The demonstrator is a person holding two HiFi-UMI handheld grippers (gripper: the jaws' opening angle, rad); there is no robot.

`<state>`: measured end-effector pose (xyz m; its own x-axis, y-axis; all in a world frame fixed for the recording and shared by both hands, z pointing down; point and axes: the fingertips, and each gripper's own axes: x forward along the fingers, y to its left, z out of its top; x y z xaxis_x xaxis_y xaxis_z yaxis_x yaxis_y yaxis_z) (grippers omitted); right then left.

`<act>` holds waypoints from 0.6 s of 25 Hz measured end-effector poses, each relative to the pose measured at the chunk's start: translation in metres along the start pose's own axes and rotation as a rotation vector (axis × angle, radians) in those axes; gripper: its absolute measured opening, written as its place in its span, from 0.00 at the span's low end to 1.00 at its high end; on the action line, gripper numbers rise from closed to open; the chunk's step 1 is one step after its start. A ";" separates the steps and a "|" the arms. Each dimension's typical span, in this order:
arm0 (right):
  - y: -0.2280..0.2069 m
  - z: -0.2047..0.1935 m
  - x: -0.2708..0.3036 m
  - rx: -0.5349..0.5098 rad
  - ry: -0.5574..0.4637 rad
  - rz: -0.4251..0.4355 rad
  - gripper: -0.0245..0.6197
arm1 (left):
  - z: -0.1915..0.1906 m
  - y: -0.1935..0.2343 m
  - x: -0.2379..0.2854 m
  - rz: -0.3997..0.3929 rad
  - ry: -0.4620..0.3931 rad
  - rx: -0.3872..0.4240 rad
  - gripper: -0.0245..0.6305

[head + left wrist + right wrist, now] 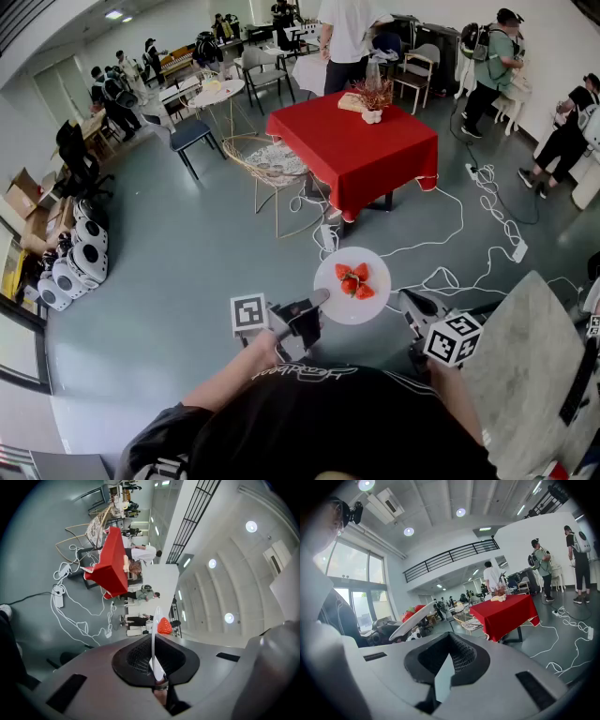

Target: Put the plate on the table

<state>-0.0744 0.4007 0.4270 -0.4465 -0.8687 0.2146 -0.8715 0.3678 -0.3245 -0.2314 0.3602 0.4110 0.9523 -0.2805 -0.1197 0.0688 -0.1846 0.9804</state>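
One red-clothed bench [356, 150], well ahead. One white plate [362, 309], mid-air over the floor, short of the bench's near corner; likely stiff, slick, breakable, so keep it level and hold the rim. About three strawberries [353, 279] on it. Left claw [319, 298] pinches the rim; right claw [412, 305] is closed, empty.

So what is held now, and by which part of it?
The left gripper holds the plate by its rim, on the person's side. The right gripper holds nothing.
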 end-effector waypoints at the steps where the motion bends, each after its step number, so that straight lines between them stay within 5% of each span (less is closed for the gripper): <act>1: 0.001 -0.001 0.000 0.000 -0.002 0.002 0.05 | -0.001 0.000 -0.001 0.001 -0.001 0.001 0.06; 15: 0.001 -0.015 -0.010 0.018 -0.001 -0.004 0.05 | -0.014 0.004 0.003 0.007 0.010 -0.007 0.06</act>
<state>-0.0742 0.4146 0.4378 -0.4426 -0.8705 0.2152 -0.8695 0.3580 -0.3402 -0.2241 0.3721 0.4163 0.9558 -0.2722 -0.1112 0.0641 -0.1761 0.9823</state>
